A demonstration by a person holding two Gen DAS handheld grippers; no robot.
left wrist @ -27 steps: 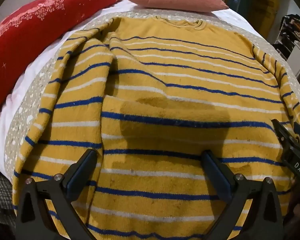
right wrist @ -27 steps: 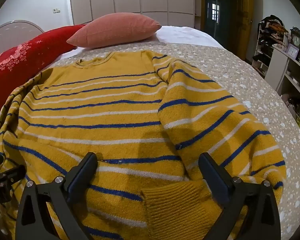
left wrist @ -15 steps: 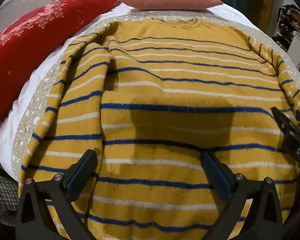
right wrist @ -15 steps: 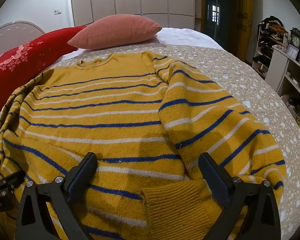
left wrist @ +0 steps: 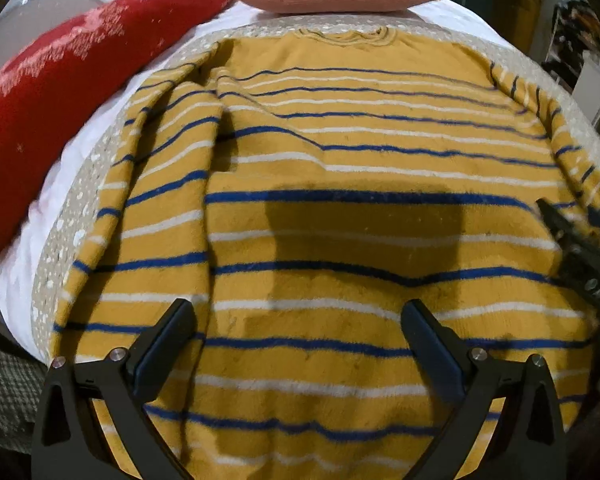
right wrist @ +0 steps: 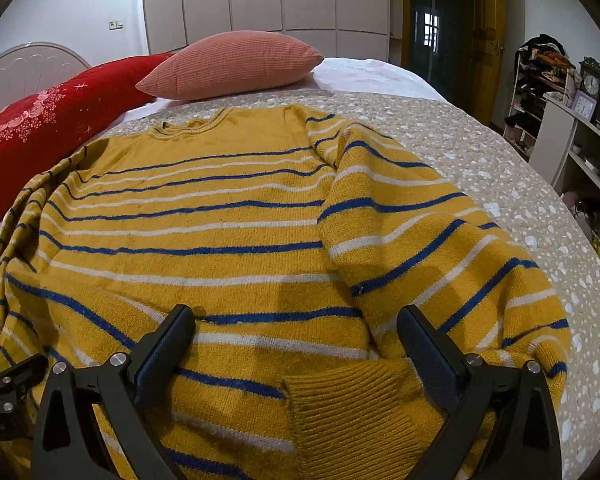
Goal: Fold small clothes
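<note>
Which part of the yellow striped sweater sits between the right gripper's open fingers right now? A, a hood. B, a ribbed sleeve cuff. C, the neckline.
B: in the right wrist view the ribbed cuff of the sweater lies between the open fingers of the right gripper.

A mustard-yellow knit sweater with blue and white stripes lies spread flat on the bed, collar toward the pink pillow. One sleeve is folded across its lower body, ribbed cuff nearest the hem.
</note>
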